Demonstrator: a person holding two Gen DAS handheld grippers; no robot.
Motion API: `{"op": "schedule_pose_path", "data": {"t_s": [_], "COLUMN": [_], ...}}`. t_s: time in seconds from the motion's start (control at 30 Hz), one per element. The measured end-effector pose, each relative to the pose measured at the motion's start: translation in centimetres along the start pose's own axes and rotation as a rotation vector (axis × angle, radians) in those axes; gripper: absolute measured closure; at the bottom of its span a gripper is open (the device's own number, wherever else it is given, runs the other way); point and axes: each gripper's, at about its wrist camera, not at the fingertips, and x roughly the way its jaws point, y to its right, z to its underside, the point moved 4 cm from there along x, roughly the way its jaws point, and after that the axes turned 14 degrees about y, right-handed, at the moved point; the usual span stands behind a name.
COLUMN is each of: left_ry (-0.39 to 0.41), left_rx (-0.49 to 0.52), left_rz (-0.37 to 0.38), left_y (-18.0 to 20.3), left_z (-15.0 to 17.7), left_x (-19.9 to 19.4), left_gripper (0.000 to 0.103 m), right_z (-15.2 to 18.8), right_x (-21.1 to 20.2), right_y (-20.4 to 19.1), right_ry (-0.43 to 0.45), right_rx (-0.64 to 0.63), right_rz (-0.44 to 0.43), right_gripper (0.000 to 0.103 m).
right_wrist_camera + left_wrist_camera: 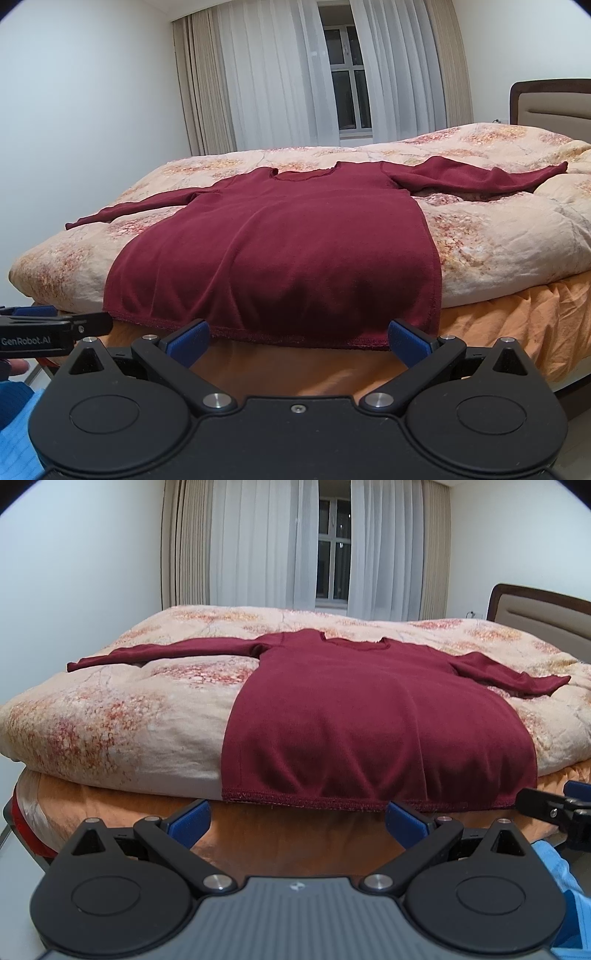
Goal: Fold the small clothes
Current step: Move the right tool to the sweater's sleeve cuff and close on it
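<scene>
A dark red long-sleeved top (369, 716) lies flat on the bed's floral quilt (122, 709), both sleeves spread out, hem hanging over the near edge. It also shows in the right wrist view (288, 243). My left gripper (297, 821) is open and empty, just in front of and below the hem. My right gripper (297, 341) is open and empty, also just in front of the hem, nearer its right corner. The right gripper's tip shows at the right edge of the left wrist view (543, 806). The left gripper shows at the left edge of the right wrist view (59, 328).
An orange sheet (517, 317) covers the mattress under the quilt (498, 240). A headboard (550, 99) stands at the right. Curtains and a window (332, 550) are behind the bed. A blue sleeve (561, 871) shows at the lower right.
</scene>
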Motion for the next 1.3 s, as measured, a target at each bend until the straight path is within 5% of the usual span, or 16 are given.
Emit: {"op": "schedule_pose_path", "data": {"t_s": [0.53,0.93,1.3], "left_ry": [-0.005,0.039,0.050], "left_rx": [0.072,0.186,0.199], "left_rz": [-0.038,-0.018,-0.004], "left_y": [2.6,7.8,12.3], "left_z": [-7.7,-15.3,-18.9], "left_x": [7.9,19.9,30.9], "left_gripper": [0.000,0.000,0.000], "right_z": [-5.1,-11.5,-14.2], "right_x": [6.3,15.1,21.0], "right_y": [4.7,18.6,32.4], "right_ry": [0.041,0.141,0.133], "right_rx": [-0.031,0.048,0.120], "right_rz": [0.029,0.246,0.483], "right_gripper": [0.000,0.000,0.000]}}
